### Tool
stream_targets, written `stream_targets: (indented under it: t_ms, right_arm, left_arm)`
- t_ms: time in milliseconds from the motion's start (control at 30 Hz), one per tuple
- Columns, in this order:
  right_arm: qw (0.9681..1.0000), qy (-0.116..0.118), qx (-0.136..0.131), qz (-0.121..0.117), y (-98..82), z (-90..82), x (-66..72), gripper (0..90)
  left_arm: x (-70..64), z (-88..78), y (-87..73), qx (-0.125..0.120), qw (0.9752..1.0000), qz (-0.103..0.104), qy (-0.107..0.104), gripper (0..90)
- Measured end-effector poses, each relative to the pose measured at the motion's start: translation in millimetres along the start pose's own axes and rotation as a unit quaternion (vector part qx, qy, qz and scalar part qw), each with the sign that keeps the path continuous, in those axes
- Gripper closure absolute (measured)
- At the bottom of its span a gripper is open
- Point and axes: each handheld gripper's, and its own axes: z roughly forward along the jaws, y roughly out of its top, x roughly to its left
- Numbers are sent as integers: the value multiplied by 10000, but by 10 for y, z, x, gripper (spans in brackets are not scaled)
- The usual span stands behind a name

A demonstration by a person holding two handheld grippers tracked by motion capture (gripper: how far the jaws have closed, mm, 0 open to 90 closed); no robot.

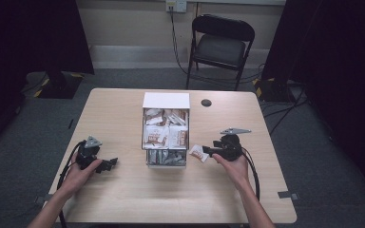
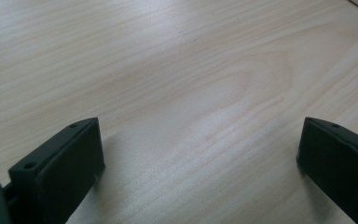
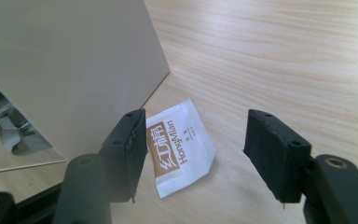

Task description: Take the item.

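A white box stands mid-table, its open tray packed with white and brown sachets. One loose white sachet with a brown panel lies flat on the table by the box's right side; in the right gripper view this sachet rests beside the box wall. My right gripper is open, and its jaws straddle the sachet just above the wood. My left gripper rests left of the box, open over bare wood.
A black folding chair stands beyond the table's far edge. A small dark round disc sits on the wooden table right of the box. Cables trail from both grippers toward the near edge.
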Motion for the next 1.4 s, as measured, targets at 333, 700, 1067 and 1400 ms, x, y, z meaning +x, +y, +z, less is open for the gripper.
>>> stream_targets:
  t_ms: [333,700,1067,1400]
  right_arm:
    - [9999,-110,23,112,-52,-230,-7,300]
    - [9989,-342,-123,296,-182,-527,-48,229]
    - [9966,-596,-129,560,-361,-783,-157,160]
    - [9923,-974,-24,765,-613,-868,-356,160]
  left_arm:
    - [0,0,0,-1,10000,-1,-1,0]
    - [0,0,0,0,10000,0,0,0]
    - [1,-1,1,9,10000,0,-7,0]
    - [0,0,0,0,10000,-1,-1,0]
